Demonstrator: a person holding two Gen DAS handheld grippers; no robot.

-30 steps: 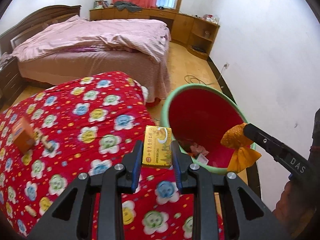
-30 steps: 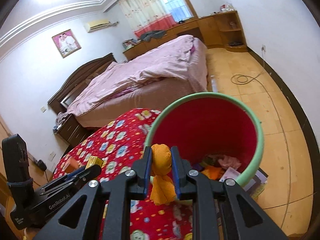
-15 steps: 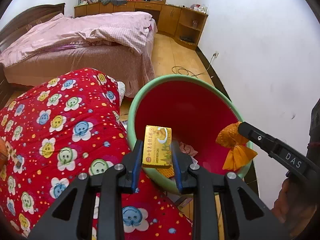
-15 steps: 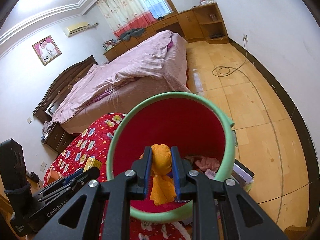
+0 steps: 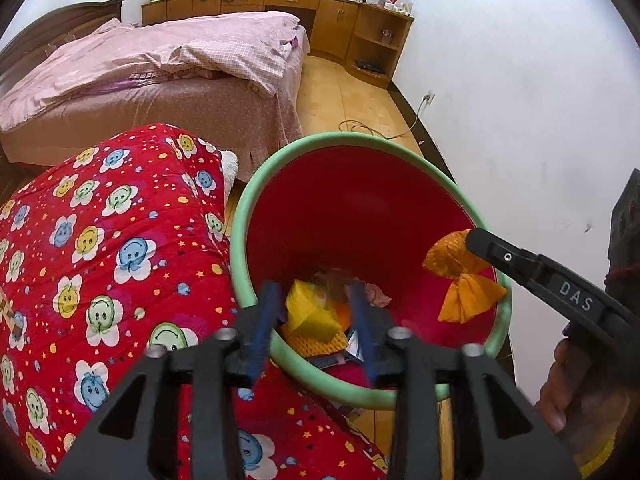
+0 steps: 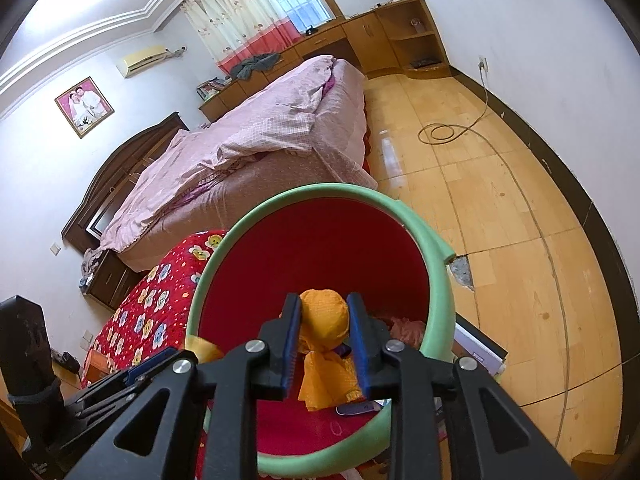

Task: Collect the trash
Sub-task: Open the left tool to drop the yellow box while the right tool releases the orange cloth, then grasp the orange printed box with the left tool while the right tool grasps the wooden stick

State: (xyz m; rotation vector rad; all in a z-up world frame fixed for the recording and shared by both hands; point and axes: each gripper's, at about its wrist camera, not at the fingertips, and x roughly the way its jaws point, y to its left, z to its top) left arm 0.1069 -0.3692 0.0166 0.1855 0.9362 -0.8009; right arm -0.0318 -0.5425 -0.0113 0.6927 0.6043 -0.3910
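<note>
red inside and green at the rim, the bin (image 5: 362, 216) stands straight ahead of and below both grippers, its mouth open toward them. left gripper (image 5: 316, 320): jaws opening over the near rim, spread moderately; the yellow box (image 5: 308, 316) sits blurred between the blue pads (image 5: 266, 320), clear of the right-hand pad, and whether the left-hand pad touches it cannot be told. below the box, on the bin floor, lie a yellow mesh piece (image 5: 320, 342), pink scraps (image 5: 376, 296) and some flat printed sheets. right gripper (image 6: 323, 336): jaws opening but set narrow, the knotted head of the orange wrapper (image 6: 323, 316) lodged between the pads with both touching it, its loose tail hanging below the fingertips inside the bin. seen from the left wrist, the right gripper (image 5: 472, 240) enters from the right side with the wrapper (image 5: 460, 276) at its tip, over the bin's right wall. to the left of the left gripper lies a red quilt (image 5: 100, 240) printed with flowers, touching the bin's rim. beyond the bin are a bed (image 5: 160, 68) with pink covers, a wooden floor (image 6: 500, 200) with a coiled cable (image 6: 440, 132), and a white wall (image 5: 520, 100) to the right.
</note>
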